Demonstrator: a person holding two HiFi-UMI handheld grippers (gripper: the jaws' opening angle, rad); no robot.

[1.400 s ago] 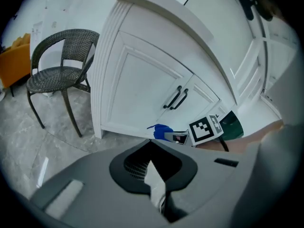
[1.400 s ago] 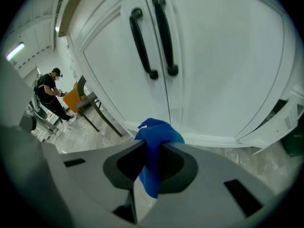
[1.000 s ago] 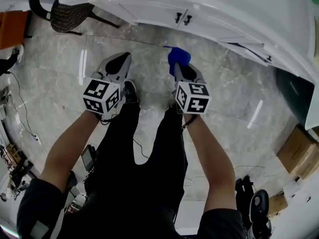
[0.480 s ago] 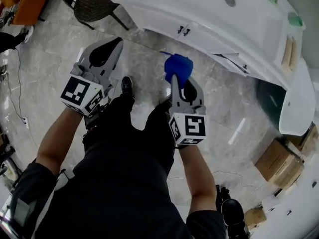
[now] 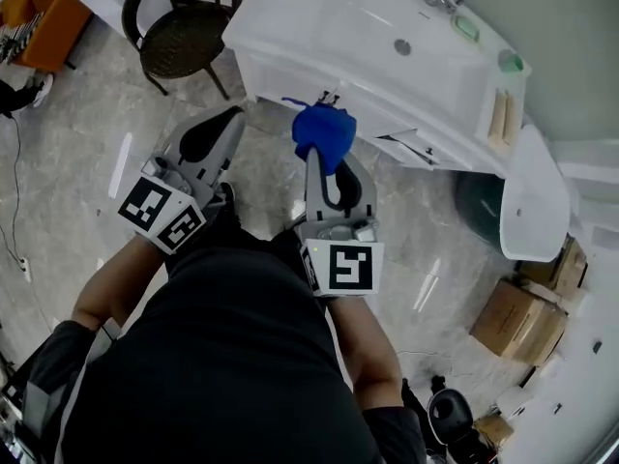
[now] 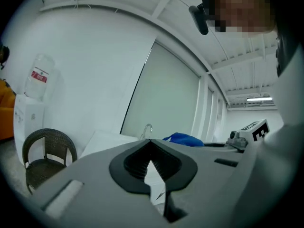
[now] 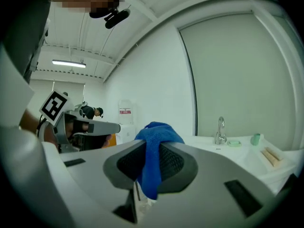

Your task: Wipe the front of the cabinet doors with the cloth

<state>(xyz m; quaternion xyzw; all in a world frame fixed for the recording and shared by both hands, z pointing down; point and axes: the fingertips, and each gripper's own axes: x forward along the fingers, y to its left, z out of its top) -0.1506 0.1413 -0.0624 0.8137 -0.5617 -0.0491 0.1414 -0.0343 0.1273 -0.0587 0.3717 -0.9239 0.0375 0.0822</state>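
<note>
Inside right claw [image 7: 148,175] — blue cloth [image 7: 159,136]

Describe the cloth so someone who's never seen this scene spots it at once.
Find the white vanity cabinet with the sink at the top of the head view. Just before its doors, the right gripper clamps the cloth between its jaws. It is the only bright blue thing around, a bunched wad; the left gripper alongside is empty.
</note>
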